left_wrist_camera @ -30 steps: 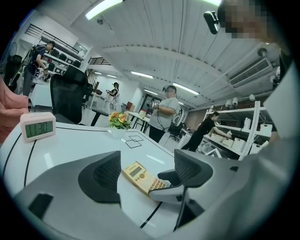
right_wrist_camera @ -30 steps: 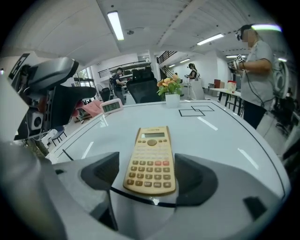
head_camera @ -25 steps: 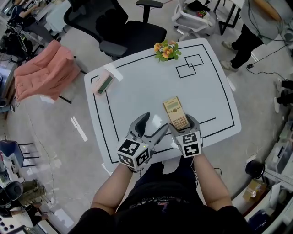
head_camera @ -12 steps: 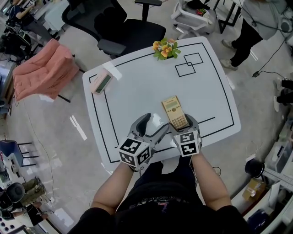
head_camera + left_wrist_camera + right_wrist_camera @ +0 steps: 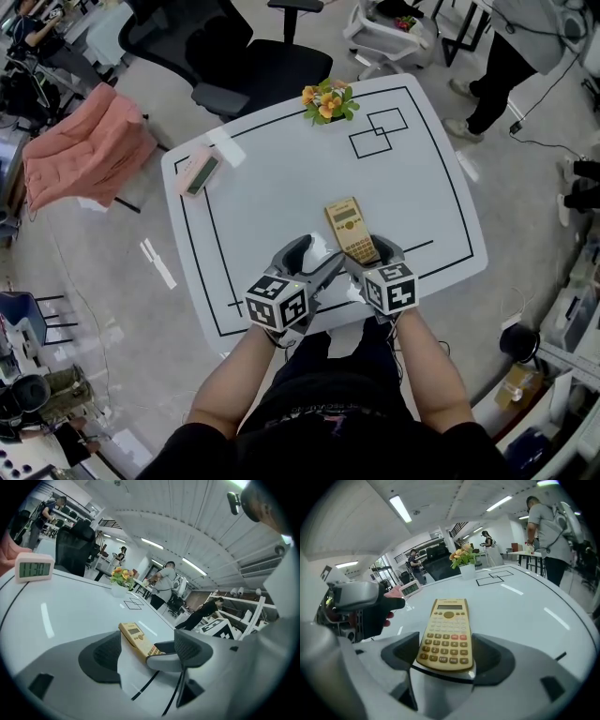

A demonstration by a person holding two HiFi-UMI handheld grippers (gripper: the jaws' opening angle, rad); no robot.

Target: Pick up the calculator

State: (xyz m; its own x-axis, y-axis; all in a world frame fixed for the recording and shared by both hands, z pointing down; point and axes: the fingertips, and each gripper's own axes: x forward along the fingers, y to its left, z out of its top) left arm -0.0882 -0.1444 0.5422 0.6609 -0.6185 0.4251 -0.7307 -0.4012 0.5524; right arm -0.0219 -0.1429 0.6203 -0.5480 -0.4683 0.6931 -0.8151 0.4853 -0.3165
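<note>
White counter point(image 5: 281, 187) with rounded corners and a black border line, seen from above; a black office chair point(image 5: 253, 66) stands at its far side, and a pink cloth point(image 5: 89, 141) lies draped off its far left corner.

Left gripper point(image 5: 314, 258), at the near edge: fingers point(image 5: 101, 656) spread with only bare counter and a stretch of the border line between them. It lies just left of the calculator, and its spread matches that of a second ago.

Right gripper point(image 5: 371, 258), beside it: fingers point(image 5: 490, 658) spread, one just beside each long edge of the calculator's keypad end. Whether the pads touch those edges cannot be told. Compared with one second ago, this gripper has advanced slightly, so that its marker cube now meets the calculator's near end in the head view.

Calculator point(image 5: 345, 225), yellow: lies flat, keys up, display end pointing away from the person, on the near middle of the counter inside the border line. Its place relative to that line is unchanged.

Pink digital clock point(image 5: 198, 172): near the far left corner, well apart from both grippers.

Small pot of orange flowers point(image 5: 325, 99): at the far edge.

Two overlapping square outlines point(image 5: 377, 133): just right of the flowers.
</note>
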